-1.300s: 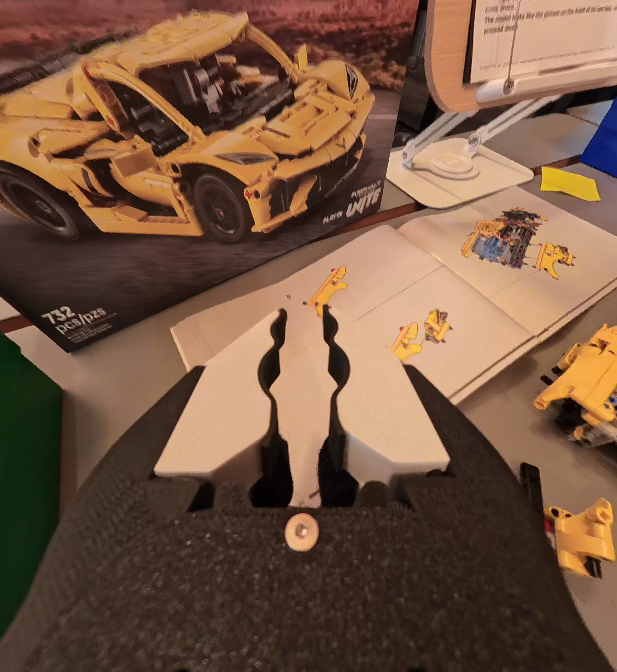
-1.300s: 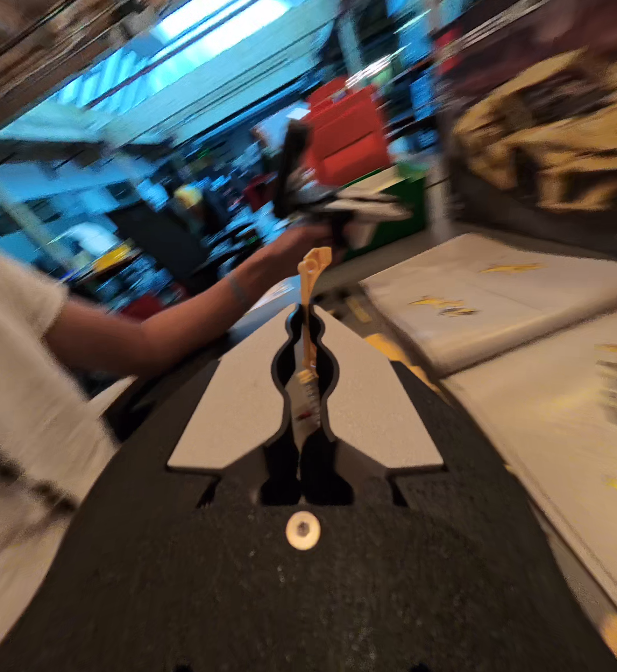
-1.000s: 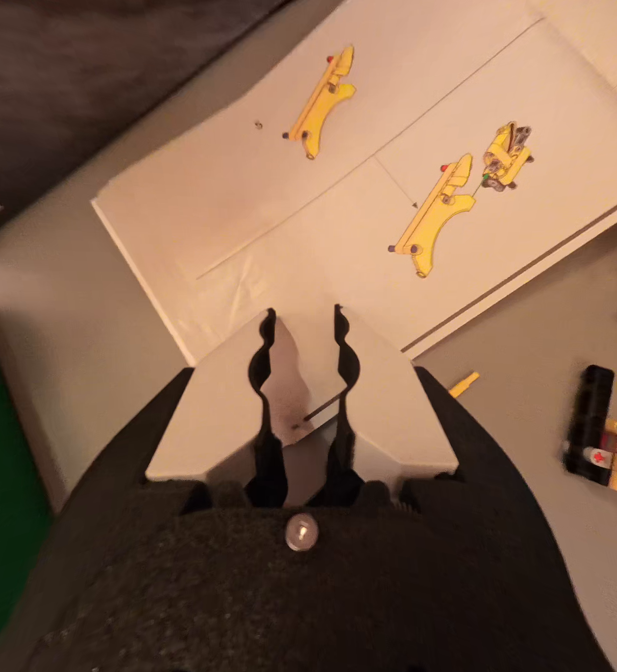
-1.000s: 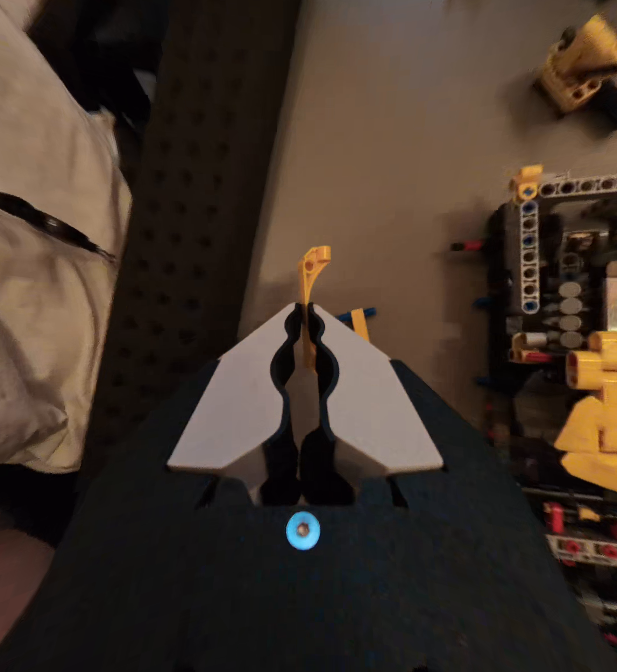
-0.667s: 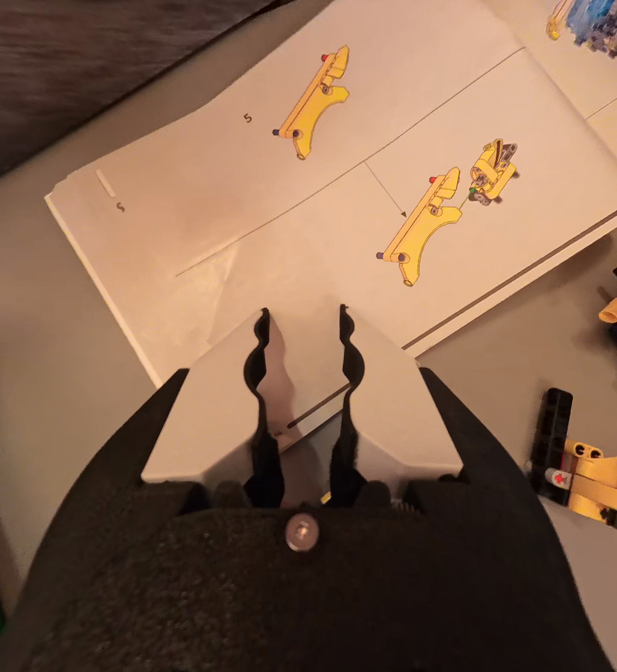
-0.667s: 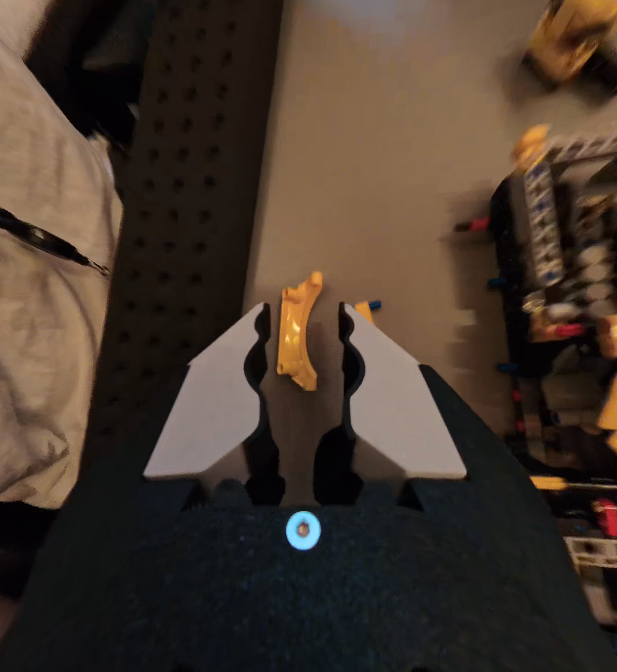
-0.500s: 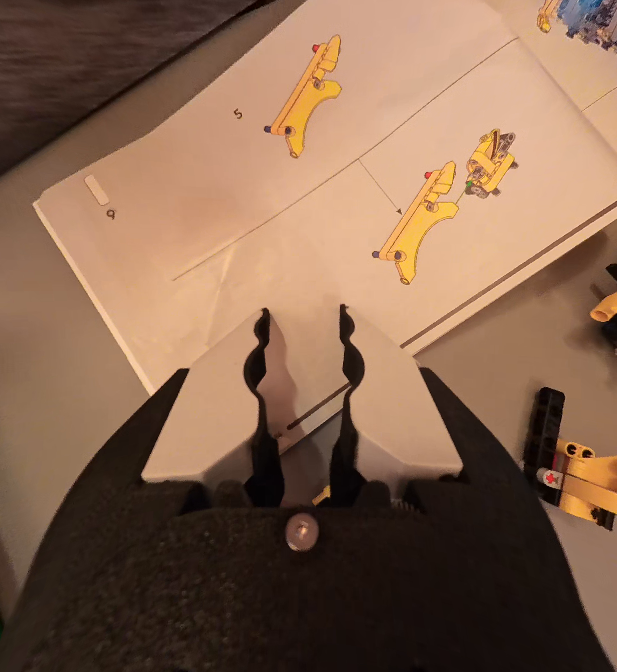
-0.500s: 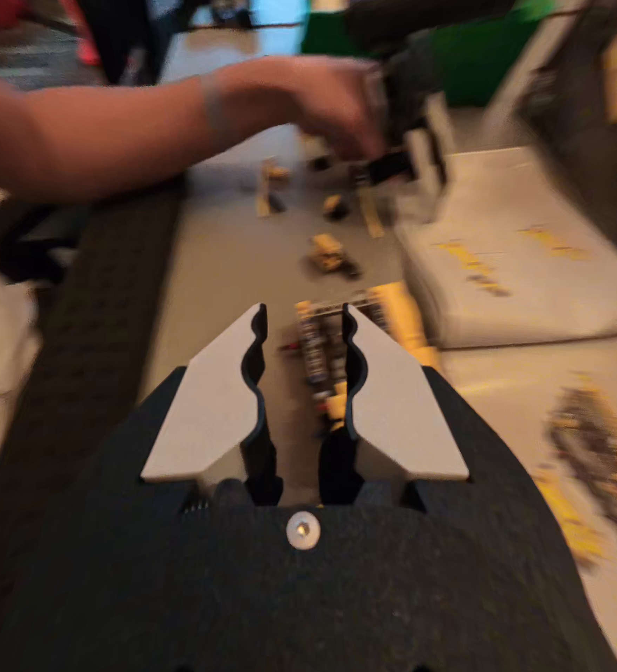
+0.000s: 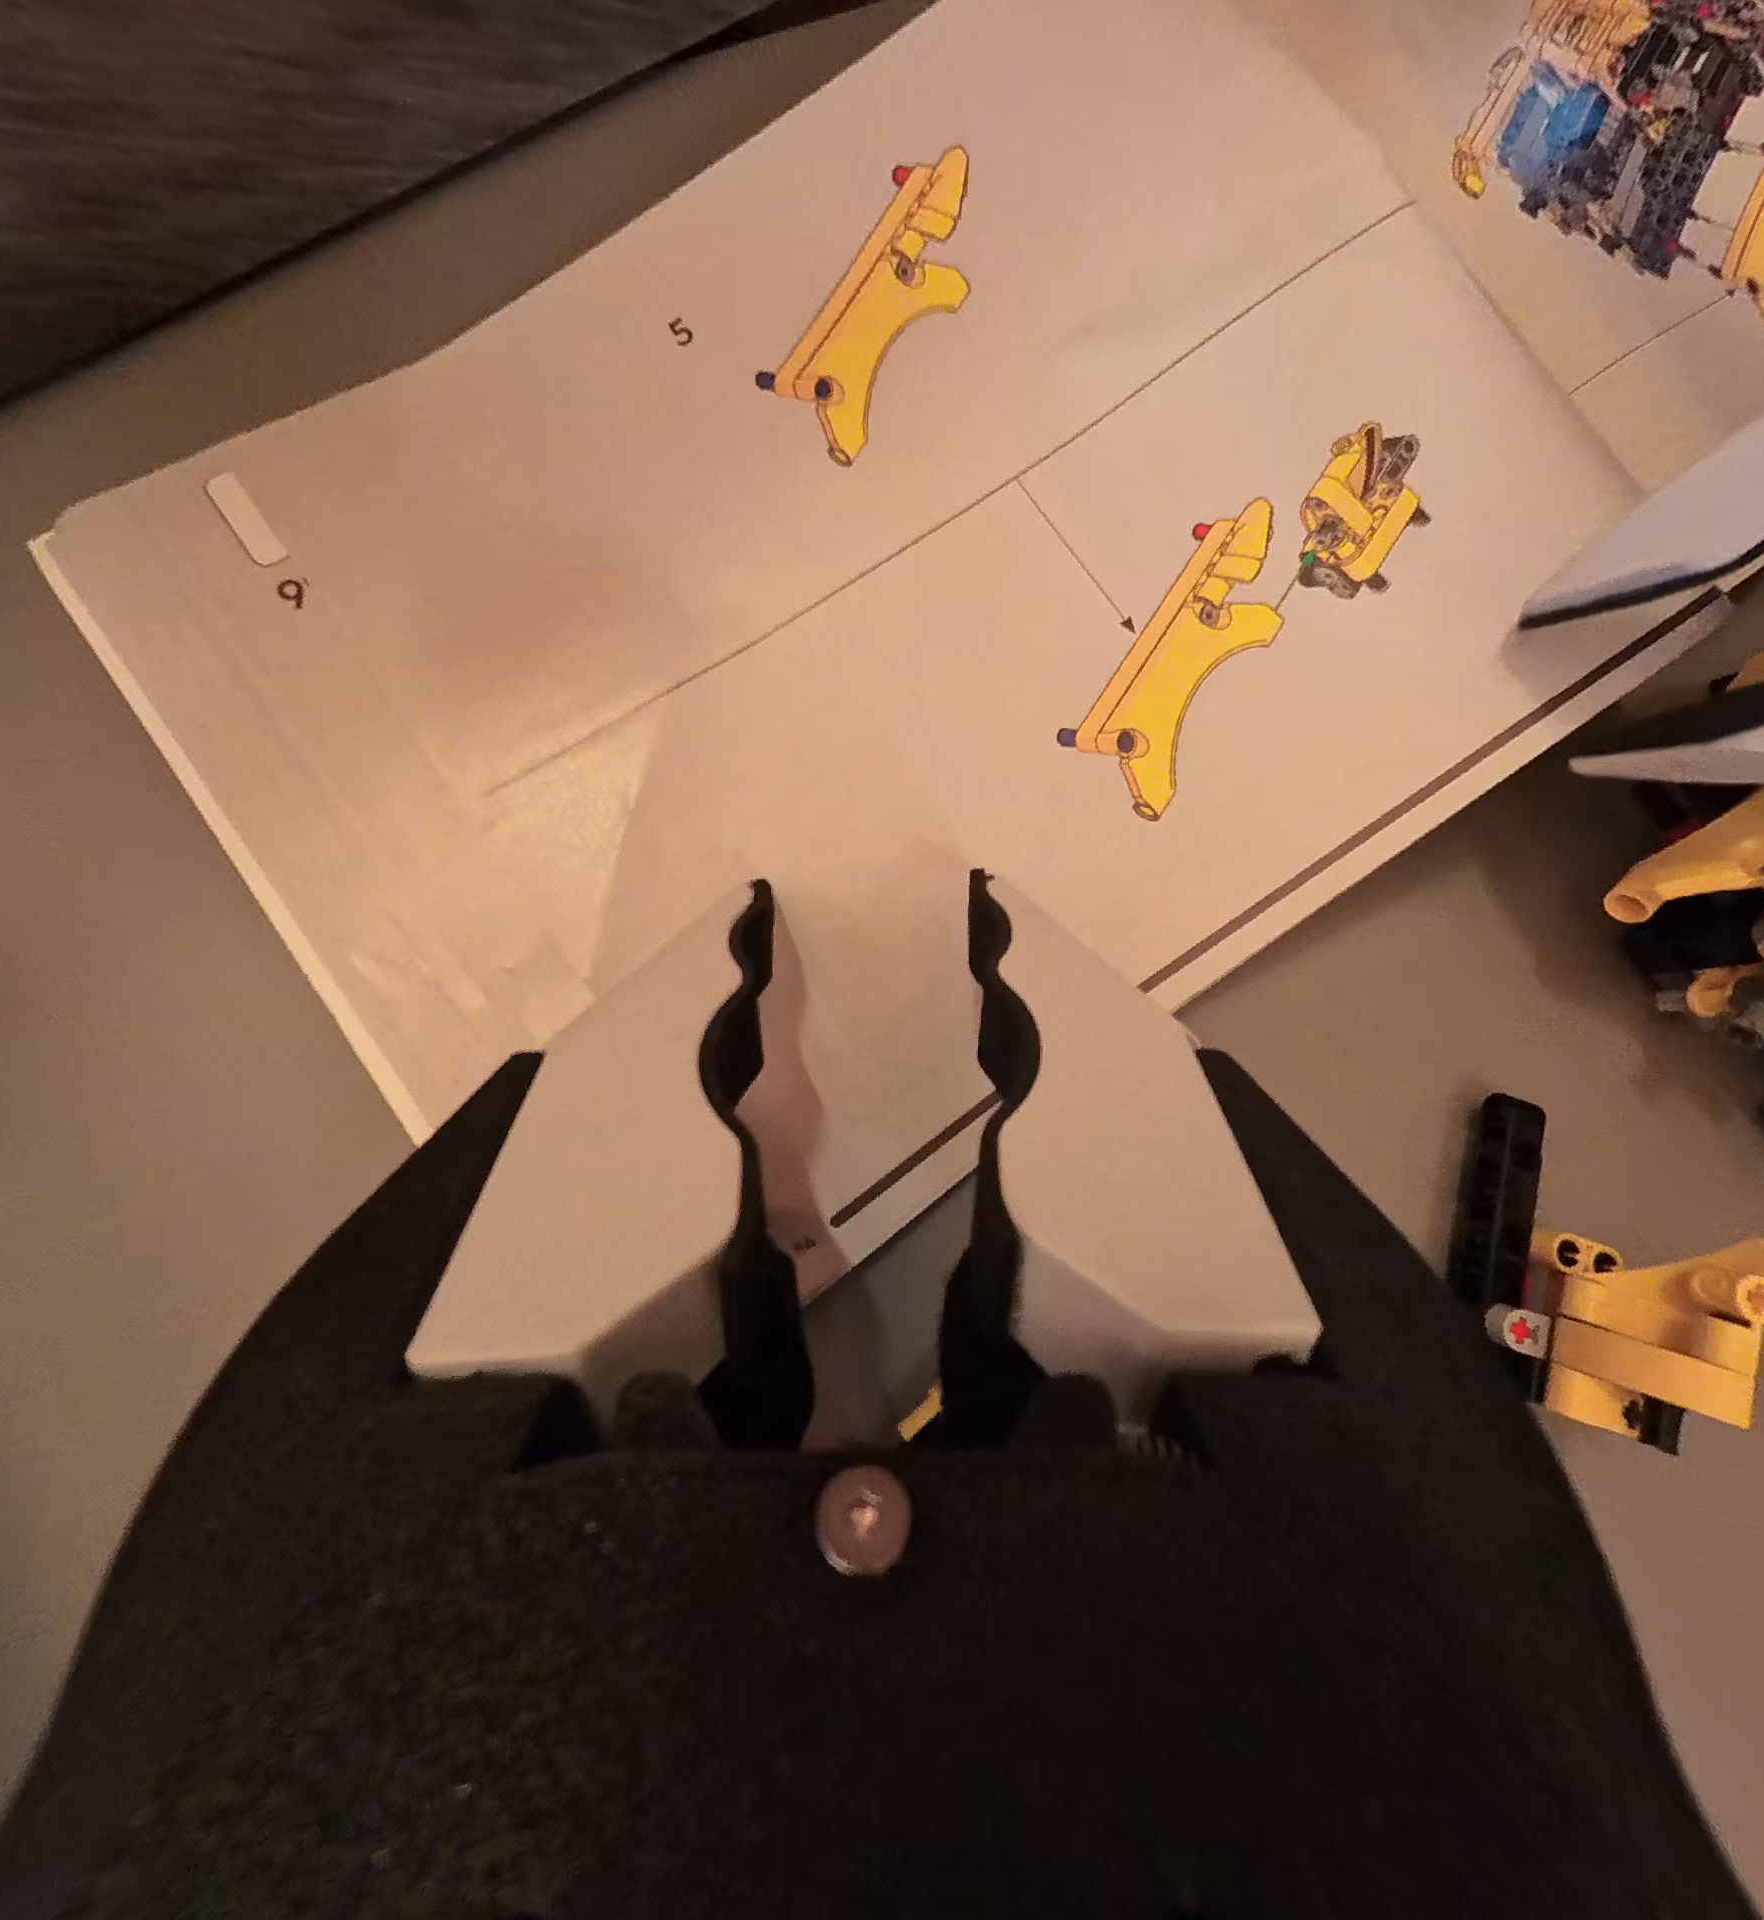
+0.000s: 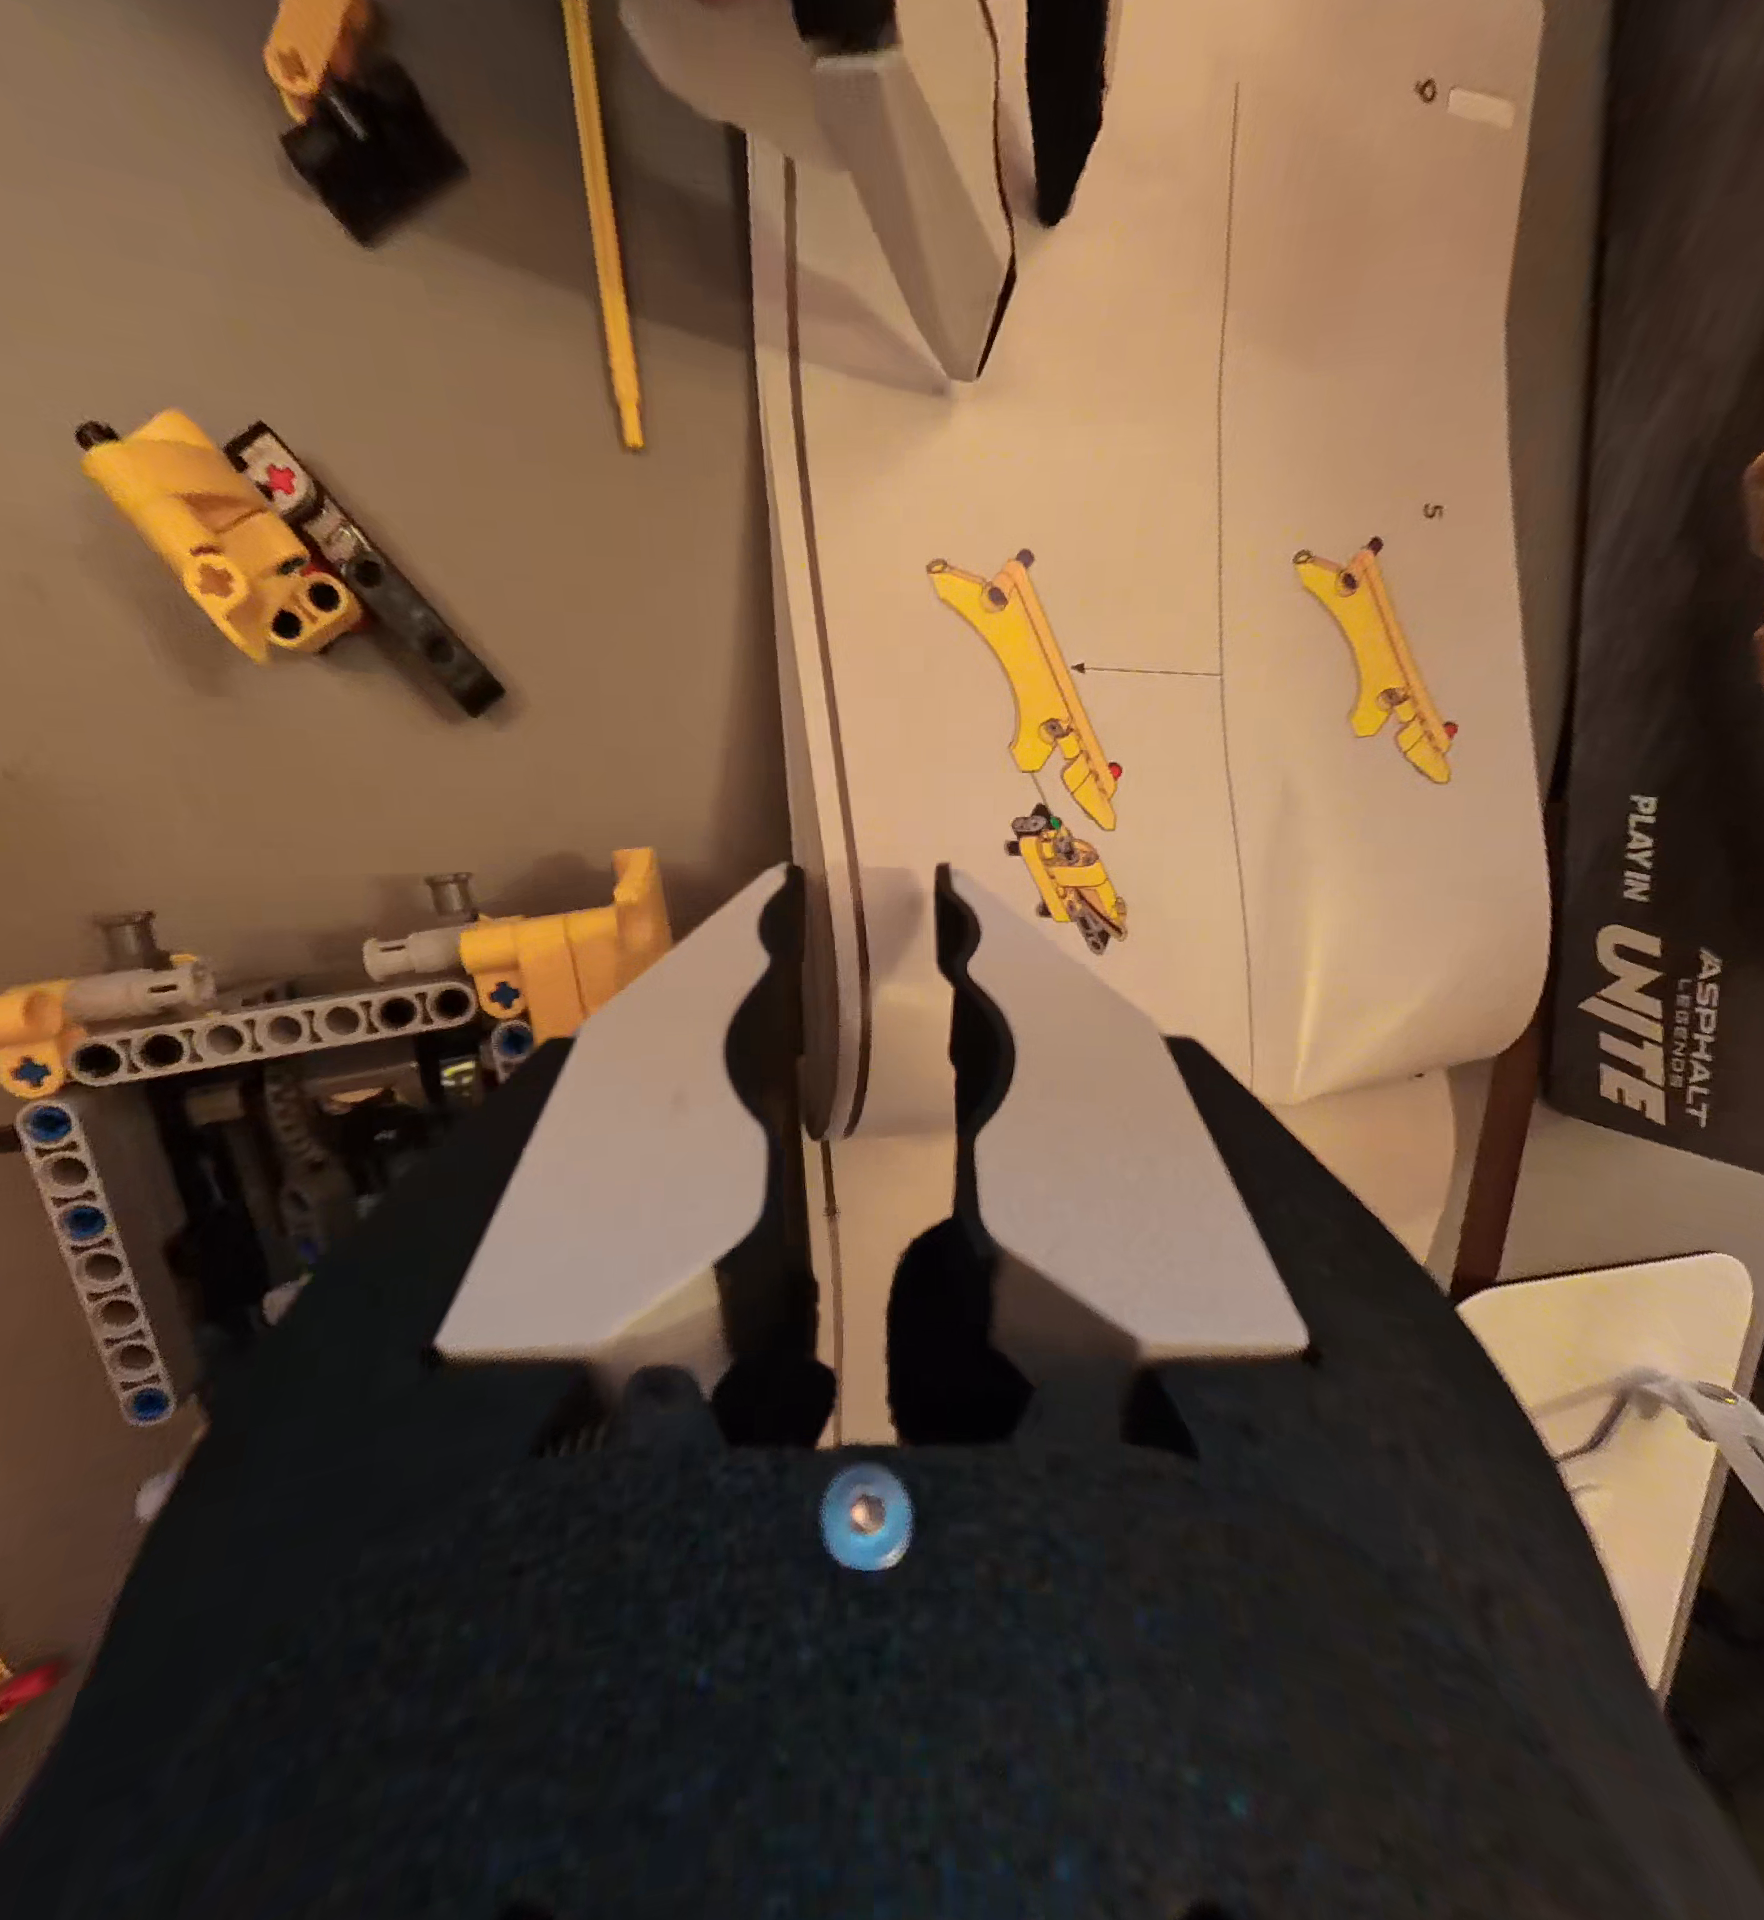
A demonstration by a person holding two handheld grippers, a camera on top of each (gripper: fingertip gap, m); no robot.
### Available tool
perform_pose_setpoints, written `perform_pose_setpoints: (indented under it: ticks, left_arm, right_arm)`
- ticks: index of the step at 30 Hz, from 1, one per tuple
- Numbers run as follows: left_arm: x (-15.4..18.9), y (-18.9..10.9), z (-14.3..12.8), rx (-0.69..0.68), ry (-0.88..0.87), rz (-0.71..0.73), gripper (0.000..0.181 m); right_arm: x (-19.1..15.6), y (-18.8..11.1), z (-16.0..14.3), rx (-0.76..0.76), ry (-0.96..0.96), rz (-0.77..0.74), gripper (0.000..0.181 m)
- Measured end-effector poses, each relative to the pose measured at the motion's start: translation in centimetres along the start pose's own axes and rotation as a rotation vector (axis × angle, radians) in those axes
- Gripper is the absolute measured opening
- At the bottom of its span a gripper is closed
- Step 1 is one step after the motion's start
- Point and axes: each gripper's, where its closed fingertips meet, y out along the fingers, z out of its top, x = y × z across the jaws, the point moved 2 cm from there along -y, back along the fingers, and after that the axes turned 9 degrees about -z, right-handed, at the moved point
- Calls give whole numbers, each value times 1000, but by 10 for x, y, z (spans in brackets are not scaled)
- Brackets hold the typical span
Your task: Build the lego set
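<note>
Both tongs gape empty over the instruction booklet, chassis left of the right pair.

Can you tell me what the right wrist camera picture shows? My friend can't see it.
The right claw hangs open and empty over the edge of an open instruction booklet showing yellow parts. Left of it on the grey table sit a half-built model, a small yellow-and-black assembly and a thin yellow rod.

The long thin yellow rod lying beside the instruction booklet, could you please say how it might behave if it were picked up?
The yellow rod looks very slender, so probably light and slightly bendy. Lying flat on the table, it may roll or skid when nudged, and its thinness could make it awkward to pinch.
</note>
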Motion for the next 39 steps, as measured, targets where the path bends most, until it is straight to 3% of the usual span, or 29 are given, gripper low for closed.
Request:
perform_pose_setpoints:
  ticks: [8, 14, 17, 21, 26, 29, 31, 35, 37, 39]
  left_arm:
    - [-4, -8, 4, 36, -25, -7, 38]
    - [-23, -81, 54, 524, -190, -42, 37]
    - [-17, -91, 58, 585, -251, -145, 37]
    - [-3, -77, 63, 587, -268, -237, 37]
    - [34, -36, 76, 510, -215, -342, 38]
    - [65, -13, 91, 481, -136, -380, 37]
    - [89, -3, 115, 513, -102, -409, 37]
    - [147, 25, 164, 483, 3, -493, 36]
    - [172, 43, 171, 403, 78, -518, 36]
    - [188, 53, 166, 336, 150, -513, 36]
  right_arm:
    - [3, -2, 1, 19, -5, 4, 0]
    - [22, -29, -13, 116, 276, -37, 0]
    - [23, -42, -34, 168, 418, -64, 0]
    - [21, -51, -60, 188, 509, -129, 0]
    - [16, -61, -83, 197, 613, -115, 1]
    - [19, -82, -87, 271, 686, -62, 27]
    - [16, -100, -85, 364, 754, 29, 48]
    - [30, -116, -114, 376, 761, -73, 77]
    - [37, -118, -130, 375, 782, -100, 92]
    - [41, -119, -143, 386, 833, -100, 93]
